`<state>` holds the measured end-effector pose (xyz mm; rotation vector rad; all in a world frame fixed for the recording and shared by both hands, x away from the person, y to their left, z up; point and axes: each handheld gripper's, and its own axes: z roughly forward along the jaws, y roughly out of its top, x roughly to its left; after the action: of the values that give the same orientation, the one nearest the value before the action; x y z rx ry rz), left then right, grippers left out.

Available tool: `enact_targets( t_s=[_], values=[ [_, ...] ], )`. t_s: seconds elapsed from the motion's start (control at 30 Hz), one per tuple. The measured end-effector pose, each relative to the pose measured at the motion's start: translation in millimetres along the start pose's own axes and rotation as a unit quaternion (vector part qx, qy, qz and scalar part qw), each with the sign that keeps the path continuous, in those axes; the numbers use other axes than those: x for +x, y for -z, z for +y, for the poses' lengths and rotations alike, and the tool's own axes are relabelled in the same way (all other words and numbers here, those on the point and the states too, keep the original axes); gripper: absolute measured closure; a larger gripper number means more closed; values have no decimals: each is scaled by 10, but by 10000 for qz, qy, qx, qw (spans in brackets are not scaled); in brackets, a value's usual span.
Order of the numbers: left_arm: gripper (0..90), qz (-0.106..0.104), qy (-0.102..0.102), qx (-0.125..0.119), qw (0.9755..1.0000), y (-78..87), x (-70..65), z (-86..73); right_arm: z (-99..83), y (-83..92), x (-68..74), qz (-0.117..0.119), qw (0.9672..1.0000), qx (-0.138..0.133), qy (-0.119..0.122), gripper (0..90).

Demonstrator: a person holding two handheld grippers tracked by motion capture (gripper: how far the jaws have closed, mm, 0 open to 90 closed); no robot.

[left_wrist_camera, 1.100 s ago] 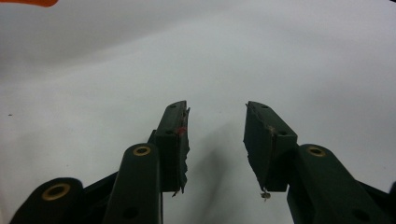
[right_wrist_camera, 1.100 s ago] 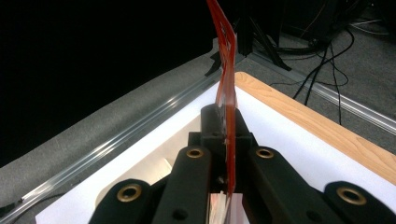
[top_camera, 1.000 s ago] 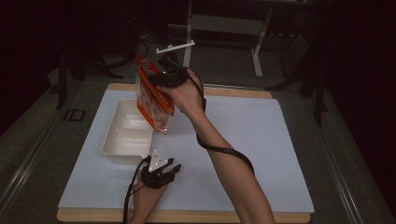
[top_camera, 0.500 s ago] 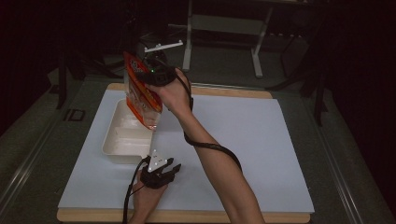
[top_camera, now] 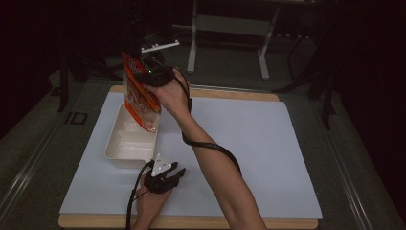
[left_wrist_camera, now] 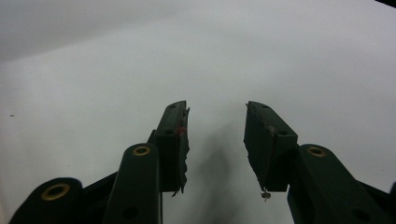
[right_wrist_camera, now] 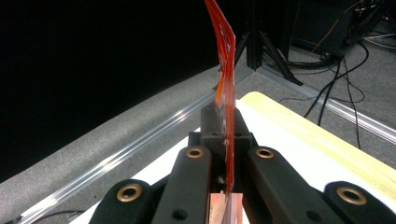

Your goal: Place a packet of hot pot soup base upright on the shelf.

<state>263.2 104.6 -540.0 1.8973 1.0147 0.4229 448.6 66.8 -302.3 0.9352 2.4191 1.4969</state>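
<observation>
High view: right gripper point(top_camera: 152, 76) clamped on orange pouch point(top_camera: 139, 93), tilted above white tray point(top_camera: 125, 148). We judge it light, floppy, slick; best pinched at the sealed edge. Left gripper point(top_camera: 165, 176) rests open, empty.

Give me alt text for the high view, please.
The right gripper holds an orange bag tilted over a white tray on a white table. The left gripper rests open on the table near the tray's closer end.
</observation>
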Motion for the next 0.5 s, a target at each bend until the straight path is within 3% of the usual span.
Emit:
enact_targets(
  t_s=[0.27,0.5],
  values=[
    [594,-5,12,-8,10000,0,5,1,-79,-151,-18,35,9996,274,67,900],
    [594,18,-24,-31,10000,11,-2,-5,-78,-265,-22,-86,9989,452,14,900]
  ],
)
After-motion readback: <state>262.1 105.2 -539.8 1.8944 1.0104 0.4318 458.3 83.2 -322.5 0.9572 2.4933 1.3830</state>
